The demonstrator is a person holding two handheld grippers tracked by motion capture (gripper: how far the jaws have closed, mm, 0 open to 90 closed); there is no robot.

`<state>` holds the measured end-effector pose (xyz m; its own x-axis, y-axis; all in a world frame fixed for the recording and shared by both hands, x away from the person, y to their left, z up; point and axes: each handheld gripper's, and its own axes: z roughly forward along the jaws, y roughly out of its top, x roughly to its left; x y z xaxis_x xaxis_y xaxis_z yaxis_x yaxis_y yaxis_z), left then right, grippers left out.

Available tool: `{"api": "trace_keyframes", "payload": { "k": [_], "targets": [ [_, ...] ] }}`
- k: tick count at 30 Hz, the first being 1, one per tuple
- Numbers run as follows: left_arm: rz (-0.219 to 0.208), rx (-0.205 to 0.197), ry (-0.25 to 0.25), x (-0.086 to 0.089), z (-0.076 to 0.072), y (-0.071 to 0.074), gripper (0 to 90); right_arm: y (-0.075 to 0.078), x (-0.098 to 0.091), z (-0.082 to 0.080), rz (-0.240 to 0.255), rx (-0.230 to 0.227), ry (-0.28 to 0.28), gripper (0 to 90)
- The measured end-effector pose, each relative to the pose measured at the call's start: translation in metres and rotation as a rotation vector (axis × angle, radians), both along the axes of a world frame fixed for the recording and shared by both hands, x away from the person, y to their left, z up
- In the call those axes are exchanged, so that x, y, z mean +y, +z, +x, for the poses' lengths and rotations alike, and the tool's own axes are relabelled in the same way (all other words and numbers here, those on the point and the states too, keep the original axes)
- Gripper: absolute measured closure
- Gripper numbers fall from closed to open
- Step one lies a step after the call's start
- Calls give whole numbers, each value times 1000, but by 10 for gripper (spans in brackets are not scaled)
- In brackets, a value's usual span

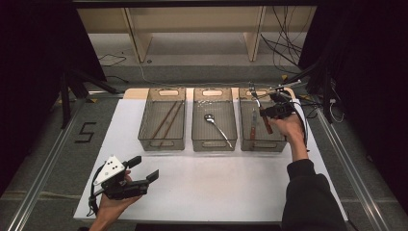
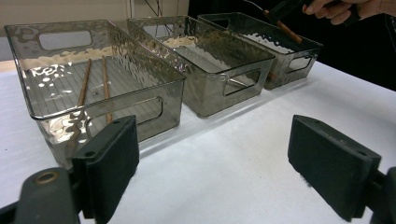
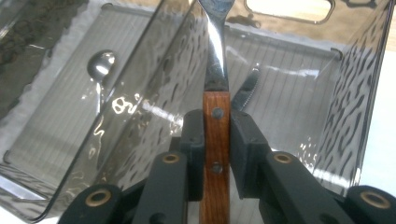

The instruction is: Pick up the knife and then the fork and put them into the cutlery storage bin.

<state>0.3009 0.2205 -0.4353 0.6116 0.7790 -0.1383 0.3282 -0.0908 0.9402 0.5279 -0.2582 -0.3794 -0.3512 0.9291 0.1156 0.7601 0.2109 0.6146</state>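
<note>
My right gripper [image 1: 265, 113] is shut on the wooden handle of a metal utensil [image 3: 215, 70], holding it tilted over the right clear bin [image 1: 262, 147]. Its metal end points to the far side; I cannot tell what kind of utensil it is. A wooden-handled knife [image 1: 252, 127] lies in that bin. The middle bin [image 1: 214, 144] holds a spoon [image 1: 216, 126], and chopsticks [image 1: 166, 120] lie in the left bin [image 1: 144, 120]. My left gripper [image 1: 144, 168] stands open and empty at the table's near left, jaws toward the bins.
The three bins stand side by side across the far half of the white table [image 1: 216, 187]. Dark curtains flank both sides. Cables hang at the far right [image 1: 288, 43]. A wooden shelf frame stands behind the table.
</note>
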Motion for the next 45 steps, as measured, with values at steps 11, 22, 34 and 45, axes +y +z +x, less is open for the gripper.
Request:
{"api": "trace_keyframes", "payload": {
  "k": [11,22,34,45],
  "targets": [
    [0,-2,0,0,0,0,162,-15,0,0,-6,30,-16,773],
    [0,-2,0,0,0,0,162,-24,2,-2,-21,58,-24,772],
    [0,-2,-1,0,-1,0,162,-38,4,-4,-36,108,-21,765],
    [0,-1,-1,-1,-1,0,163,-29,5,-6,18,96,4,569]
  ]
}}
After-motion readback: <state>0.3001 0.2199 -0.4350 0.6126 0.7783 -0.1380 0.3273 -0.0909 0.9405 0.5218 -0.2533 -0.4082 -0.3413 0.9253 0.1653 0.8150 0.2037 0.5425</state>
